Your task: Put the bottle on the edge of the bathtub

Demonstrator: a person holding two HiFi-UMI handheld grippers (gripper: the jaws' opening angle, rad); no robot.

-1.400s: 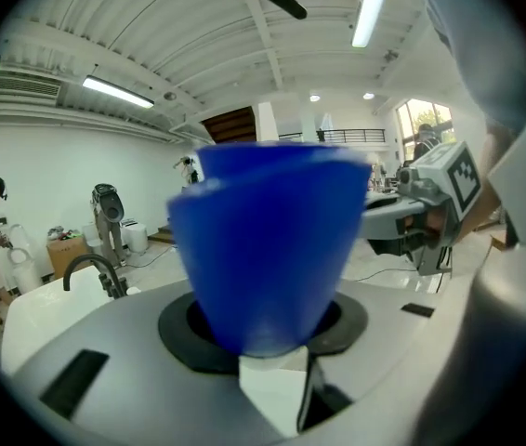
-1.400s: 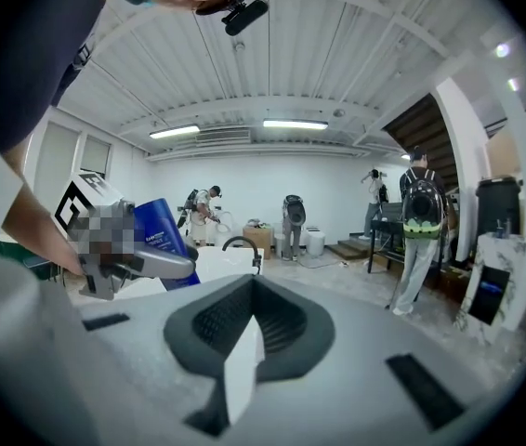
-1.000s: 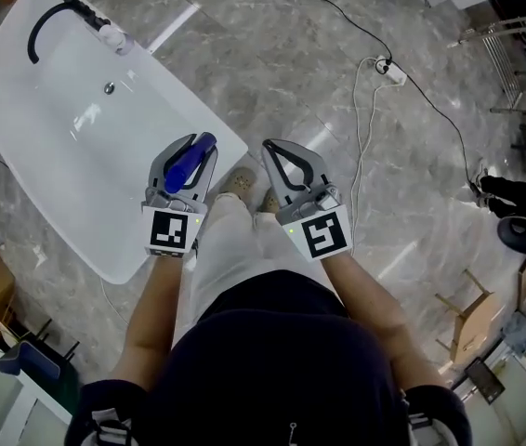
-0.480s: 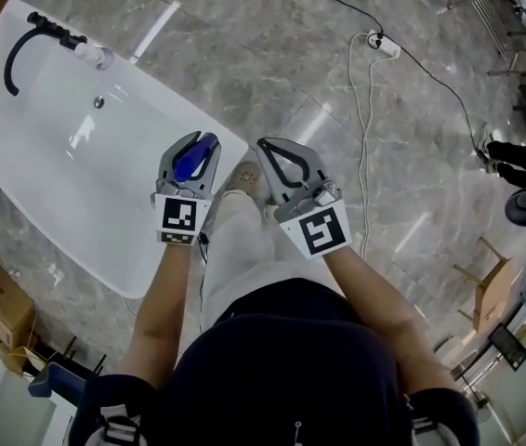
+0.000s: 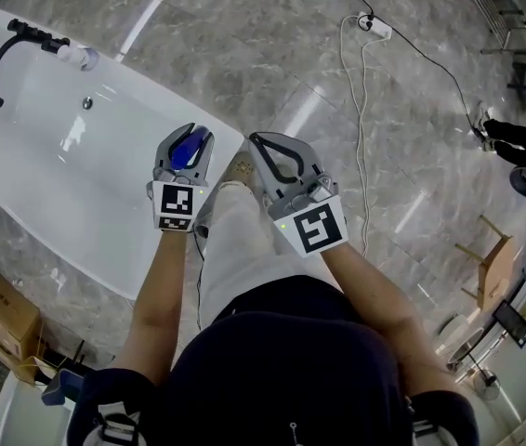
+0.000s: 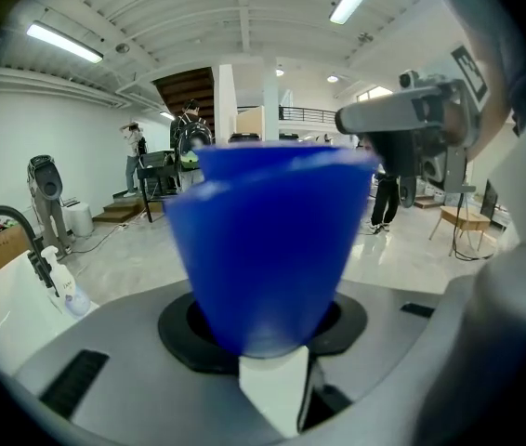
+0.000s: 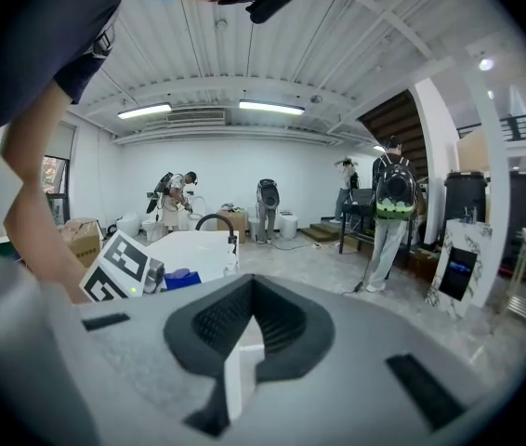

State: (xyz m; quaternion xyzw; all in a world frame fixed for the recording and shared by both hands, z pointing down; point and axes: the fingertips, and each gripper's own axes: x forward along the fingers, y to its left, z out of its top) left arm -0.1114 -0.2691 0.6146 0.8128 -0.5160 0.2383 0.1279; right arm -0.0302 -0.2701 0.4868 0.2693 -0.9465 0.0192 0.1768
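Note:
My left gripper [image 5: 192, 137] is shut on a blue bottle [image 5: 189, 150], which lies lengthwise between the fingers and points away from me. It hovers over the near right corner of the white bathtub [image 5: 138, 74]. In the left gripper view the blue bottle [image 6: 268, 240] fills the middle, standing out of the black pads. My right gripper [image 5: 257, 140] is shut with nothing in it, over the floor just right of the tub's corner. The right gripper view shows the bare black pads [image 7: 209, 321] and, at left, the blue bottle [image 7: 181, 279].
A black faucet [image 5: 5, 46] and a small white bottle [image 5: 75, 56] sit at the tub's far end. The person's shoes [image 5: 239, 169] stand on the marble floor between the grippers. A power strip [image 5: 375, 27] with a cable, a cardboard box [image 5: 3, 314] and a wooden stool [image 5: 493, 260] lie around.
The head view has swung, so the tub sits more to the left. My left gripper with the bottle has turned straighter and stays by the tub's corner. The right gripper has barely moved.

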